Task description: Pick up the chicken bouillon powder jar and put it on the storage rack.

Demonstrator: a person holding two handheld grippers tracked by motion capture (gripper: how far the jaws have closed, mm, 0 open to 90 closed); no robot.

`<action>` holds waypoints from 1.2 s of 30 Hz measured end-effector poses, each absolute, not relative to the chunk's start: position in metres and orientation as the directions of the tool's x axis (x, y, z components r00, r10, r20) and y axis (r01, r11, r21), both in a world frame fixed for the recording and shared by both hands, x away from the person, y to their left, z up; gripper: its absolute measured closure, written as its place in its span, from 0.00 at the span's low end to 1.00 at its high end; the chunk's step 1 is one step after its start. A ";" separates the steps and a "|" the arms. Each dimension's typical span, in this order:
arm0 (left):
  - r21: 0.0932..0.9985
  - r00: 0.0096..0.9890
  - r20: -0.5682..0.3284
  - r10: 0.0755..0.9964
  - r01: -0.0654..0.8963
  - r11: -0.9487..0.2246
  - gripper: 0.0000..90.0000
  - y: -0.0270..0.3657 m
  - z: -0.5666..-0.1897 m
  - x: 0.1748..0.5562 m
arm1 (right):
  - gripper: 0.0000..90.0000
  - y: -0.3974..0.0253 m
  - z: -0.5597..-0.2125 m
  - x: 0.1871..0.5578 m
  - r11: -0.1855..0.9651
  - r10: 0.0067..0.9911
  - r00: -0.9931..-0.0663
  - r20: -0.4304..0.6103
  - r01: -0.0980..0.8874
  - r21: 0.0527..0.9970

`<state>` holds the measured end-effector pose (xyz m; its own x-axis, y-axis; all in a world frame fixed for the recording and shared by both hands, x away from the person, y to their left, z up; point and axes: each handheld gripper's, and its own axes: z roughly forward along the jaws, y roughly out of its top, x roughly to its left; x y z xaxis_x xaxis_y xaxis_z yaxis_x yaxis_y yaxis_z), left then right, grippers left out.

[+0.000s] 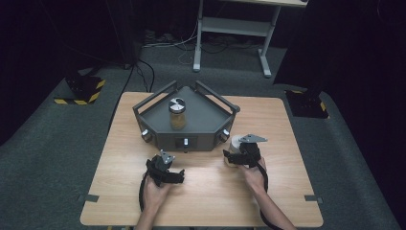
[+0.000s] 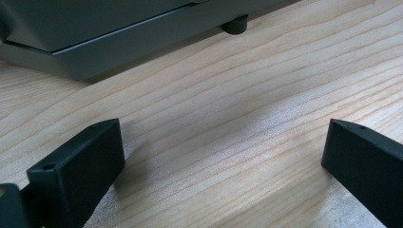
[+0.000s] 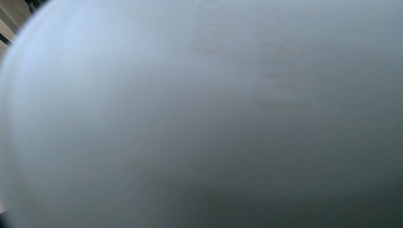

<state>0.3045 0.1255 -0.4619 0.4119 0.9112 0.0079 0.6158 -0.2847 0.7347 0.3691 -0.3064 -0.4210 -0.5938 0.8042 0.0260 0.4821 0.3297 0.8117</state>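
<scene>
The left gripper [image 1: 178, 176] has its fingers [image 2: 85, 166] spread wide with nothing but bare table [image 2: 237, 118] between them, resting low just in front of the grey platform [image 1: 191, 122]. The right gripper [image 1: 233, 156] sits at a white container [image 1: 237, 145] standing on the table by the platform's right front corner; its own view is a blur of that white wall [image 3: 199, 114] pressed close, so I cannot tell whether its fingers are clamped on it or merely around it. If the grip is partial, lifting could let the smooth container slip or tip. Swinging it inward risks clipping the platform's rail, or knocking the lidded jar [image 1: 177, 114] standing in the platform's middle.
</scene>
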 end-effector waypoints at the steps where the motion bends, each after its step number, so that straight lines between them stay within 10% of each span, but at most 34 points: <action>1: 0.735 0.412 0.008 0.911 0.616 -0.285 0.00 0.125 -0.462 0.304 | 0.27 -0.307 -0.422 0.370 0.328 0.803 -0.595 0.030 0.484 0.811; 36: 0.735 0.411 0.008 0.911 0.616 -0.284 0.00 0.126 -0.462 0.305 | 0.35 -0.311 -0.422 0.368 0.341 0.791 -0.611 0.022 0.471 0.813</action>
